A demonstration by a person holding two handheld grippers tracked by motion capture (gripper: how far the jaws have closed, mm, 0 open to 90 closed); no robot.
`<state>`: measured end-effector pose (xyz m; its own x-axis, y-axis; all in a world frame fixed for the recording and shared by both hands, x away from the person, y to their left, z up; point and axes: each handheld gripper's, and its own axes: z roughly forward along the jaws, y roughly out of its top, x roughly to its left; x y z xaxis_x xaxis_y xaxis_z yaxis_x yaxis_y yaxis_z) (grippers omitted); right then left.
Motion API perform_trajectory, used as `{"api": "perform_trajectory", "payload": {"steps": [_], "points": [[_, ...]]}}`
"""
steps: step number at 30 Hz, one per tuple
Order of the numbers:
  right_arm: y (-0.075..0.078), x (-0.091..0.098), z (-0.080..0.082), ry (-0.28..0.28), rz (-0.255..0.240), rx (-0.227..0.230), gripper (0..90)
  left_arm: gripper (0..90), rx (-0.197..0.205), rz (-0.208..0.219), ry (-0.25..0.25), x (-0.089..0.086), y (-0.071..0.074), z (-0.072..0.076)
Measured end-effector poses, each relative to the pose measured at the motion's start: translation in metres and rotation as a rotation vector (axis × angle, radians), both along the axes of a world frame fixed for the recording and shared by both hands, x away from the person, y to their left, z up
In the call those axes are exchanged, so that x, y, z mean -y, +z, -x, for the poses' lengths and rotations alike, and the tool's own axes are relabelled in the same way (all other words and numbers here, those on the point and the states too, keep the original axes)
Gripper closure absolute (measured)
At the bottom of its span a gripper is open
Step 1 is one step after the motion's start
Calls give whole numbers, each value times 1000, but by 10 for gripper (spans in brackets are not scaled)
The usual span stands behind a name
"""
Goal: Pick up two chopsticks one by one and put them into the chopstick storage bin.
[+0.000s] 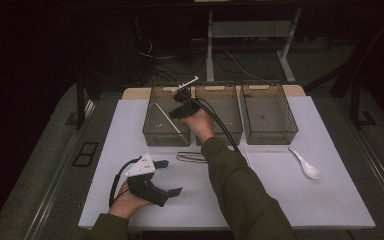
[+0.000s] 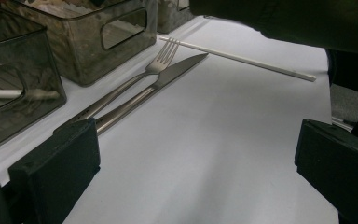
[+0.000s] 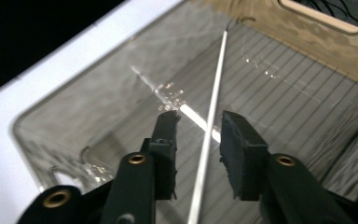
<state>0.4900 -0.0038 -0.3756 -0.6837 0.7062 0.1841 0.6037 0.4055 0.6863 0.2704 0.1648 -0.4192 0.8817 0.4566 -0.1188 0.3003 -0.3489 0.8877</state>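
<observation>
- Right hand-held gripper (image 3: 198, 128) over the left bin (image 1: 155, 131), jaws apart, pads clear of the white chopstick (image 3: 210, 121) that runs between them.
- Chopstick inside that bin, long axis running away along the gripper's own line of sight, far end towards the bin's far wall; whether it rests on the ribbed floor or leans, cannot tell.
- A second white chopstick (image 2: 242, 59) flat on the tabletop (image 1: 280, 190), beyond the fork (image 2: 135, 79) and knife (image 2: 168, 77), long axis across the bin fronts.
- Left hand-held gripper (image 1: 169, 176) low at the near left, jaws wide apart, nothing between them.
- Judged: right hand nearer the loose chopstick, which lies just beside its forearm.
</observation>
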Motion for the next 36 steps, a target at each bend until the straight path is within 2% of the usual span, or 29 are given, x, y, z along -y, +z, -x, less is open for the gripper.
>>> {"api": "perform_trajectory", "payload": {"steps": [3, 5, 12, 14, 19, 25, 29, 36], "points": [[4, 6, 7, 40, -18, 1, 521, 0, -2, -3, 0, 0, -1, -1], [8, 12, 12, 48, -32, 5, 466, 0, -1, -6, 1, 0, -1, 0], [20, 37, 35, 72, -63, 36, 390, 0, -2, -13, 5, 0, -1, 0], [21, 45, 41, 73, -79, 43, 386, 0, 5, -20, 2, 0, -1, -1], [22, 63, 52, 95, -65, 55, 374, 0, -3, -20, 6, 0, -2, -2], [25, 80, 68, 108, -84, 64, 328, 0, 0, -29, 5, 0, -2, -1], [25, 92, 79, 135, -104, 64, 348, 0, -2, -32, 4, -1, -2, -1], [23, 118, 106, 159, -89, 103, 373, 0, -10, -26, 8, 1, -3, 0]]}}
